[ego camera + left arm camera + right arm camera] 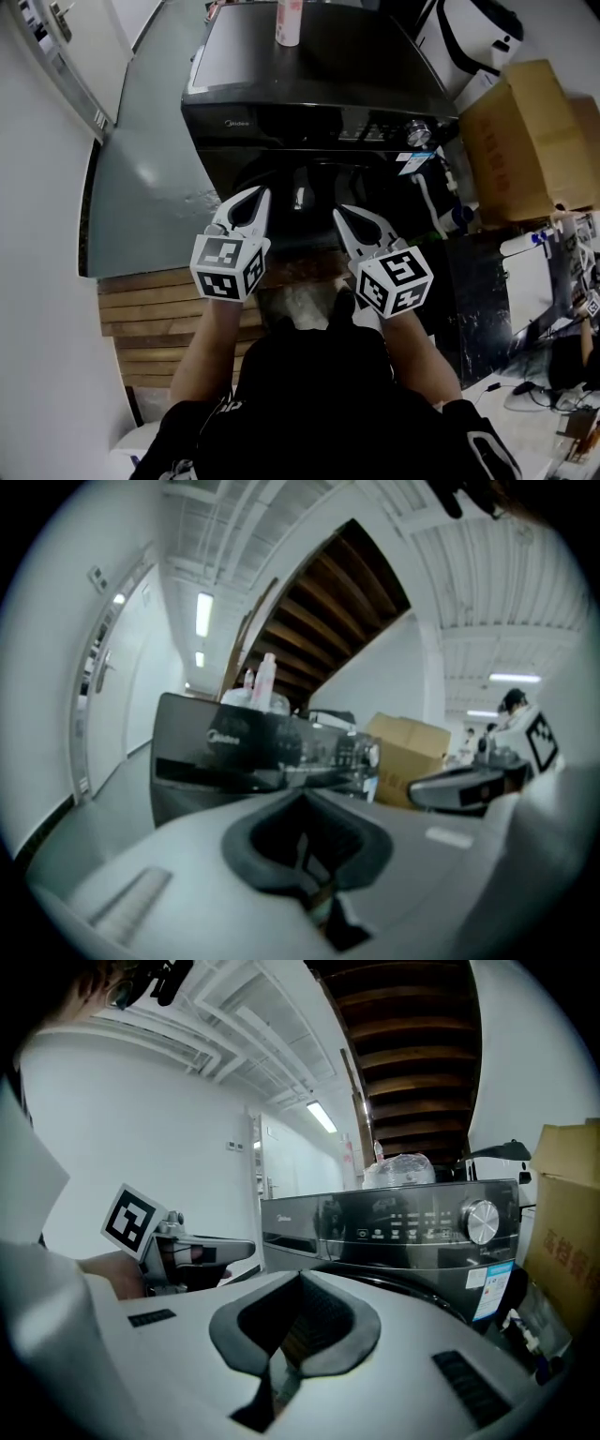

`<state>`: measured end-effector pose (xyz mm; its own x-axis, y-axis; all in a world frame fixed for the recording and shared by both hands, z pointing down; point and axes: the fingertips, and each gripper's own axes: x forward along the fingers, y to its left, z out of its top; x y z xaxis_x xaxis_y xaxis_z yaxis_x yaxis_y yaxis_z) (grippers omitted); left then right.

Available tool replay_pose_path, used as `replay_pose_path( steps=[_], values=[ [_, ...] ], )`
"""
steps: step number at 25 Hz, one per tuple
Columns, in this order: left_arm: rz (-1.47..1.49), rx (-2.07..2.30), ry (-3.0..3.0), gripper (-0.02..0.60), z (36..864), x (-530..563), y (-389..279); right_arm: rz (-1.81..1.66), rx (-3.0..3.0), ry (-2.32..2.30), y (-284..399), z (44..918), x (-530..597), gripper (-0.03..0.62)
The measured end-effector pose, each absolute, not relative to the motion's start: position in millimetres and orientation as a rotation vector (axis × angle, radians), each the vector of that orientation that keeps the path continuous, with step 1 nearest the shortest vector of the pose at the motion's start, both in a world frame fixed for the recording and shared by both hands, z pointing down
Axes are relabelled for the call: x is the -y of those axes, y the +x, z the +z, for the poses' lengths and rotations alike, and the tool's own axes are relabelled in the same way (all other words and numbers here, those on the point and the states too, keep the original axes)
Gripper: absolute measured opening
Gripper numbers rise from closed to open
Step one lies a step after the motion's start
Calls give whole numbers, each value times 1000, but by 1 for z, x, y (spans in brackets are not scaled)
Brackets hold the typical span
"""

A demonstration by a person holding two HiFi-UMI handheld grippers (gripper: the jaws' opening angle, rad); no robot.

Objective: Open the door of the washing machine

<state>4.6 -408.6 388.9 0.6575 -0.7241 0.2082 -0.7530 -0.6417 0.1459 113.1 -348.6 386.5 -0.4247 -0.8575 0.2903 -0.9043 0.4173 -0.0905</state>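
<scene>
A black front-loading washing machine (319, 70) stands ahead of me, and its round dark door (314, 183) sits under the control panel and looks closed. My left gripper (258, 195) and right gripper (340, 215) are held side by side just before the door, apart from it. Both are shut with nothing between the jaws. In the left gripper view the shut left gripper (302, 803) faces the washing machine (253, 747). From the right gripper view, the right gripper (302, 1279) points at the panel with its silver dial (482, 1221), above the door rim (422, 1293).
A pink-and-white bottle (289, 21) stands on the machine's top. A large cardboard box (525, 141) stands close at the right, with white items and a cluttered desk (553, 309) nearby. Wooden slats (150, 314) lie at the lower left, grey floor (141, 187) beside the machine.
</scene>
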Motion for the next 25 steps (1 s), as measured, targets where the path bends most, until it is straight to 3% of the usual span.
replay_pose_path(
  steps=[5,13,17,25],
  values=[
    [195,1207,2643,8,391,429,52,367,2403,1556,173,406,377,2],
    [176,1219,2631,8,390,452,124,377,2318,1422,250,442,408,86],
    [193,1235,2634,8,394,457,144,381,2274,1349,273,464,420,150],
    [194,1261,2608,8,397,459,156,352,2181,1253,292,501,435,189]
  ],
)
